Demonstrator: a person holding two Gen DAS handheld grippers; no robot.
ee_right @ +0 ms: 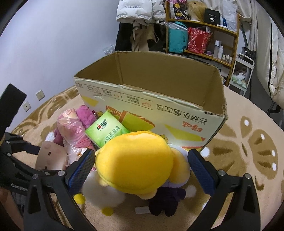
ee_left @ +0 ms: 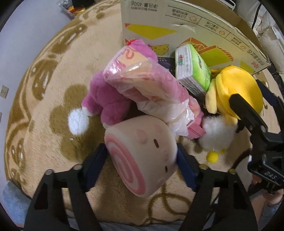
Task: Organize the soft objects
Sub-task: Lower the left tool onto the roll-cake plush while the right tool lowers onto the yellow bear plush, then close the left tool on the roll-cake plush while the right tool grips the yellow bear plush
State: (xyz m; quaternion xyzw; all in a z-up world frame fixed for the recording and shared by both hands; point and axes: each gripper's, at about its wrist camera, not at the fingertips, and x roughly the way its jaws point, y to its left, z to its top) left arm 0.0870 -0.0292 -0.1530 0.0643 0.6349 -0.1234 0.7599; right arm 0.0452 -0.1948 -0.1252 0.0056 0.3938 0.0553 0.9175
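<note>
Beige carpet (ee_left: 53, 99) with a brown flower pattern covers the floor, and a cardboard box (ee_right: 159, 110) stands on it, open at the top, its printed side facing both cameras.

Against the foot of that box lies a heap of soft things. Farthest out from the box is a swirl-roll plush (ee_left: 142, 156), cream with a pink spiral end and a small face; the left gripper (ee_left: 142, 165) has its blue pads pressed to the plush's two sides, clamped on it. Between that plush and the box a pink plastic-wrapped pack (ee_left: 152, 88) lies tilted across a magenta plush (ee_left: 110, 101), which sits to the pack's left in the left wrist view. A green tissue pack (ee_right: 106, 131) leans against the box wall, touching the wrapped pack.

Just right of the tissue pack, still in front of the box, is a yellow plush (ee_right: 136, 163) with white fluffy parts and a dark purple piece below it. The right gripper (ee_right: 142, 170) straddles this toy with its claw apart: the left pad looks to be touching or nearly touching the yellow fabric, while a gap shows on the other side.

Beyond the box, a wooden shelf (ee_right: 202, 39) holds bags and bottles, with pale jackets (ee_right: 138, 12) hanging beside it against the wall.
</note>
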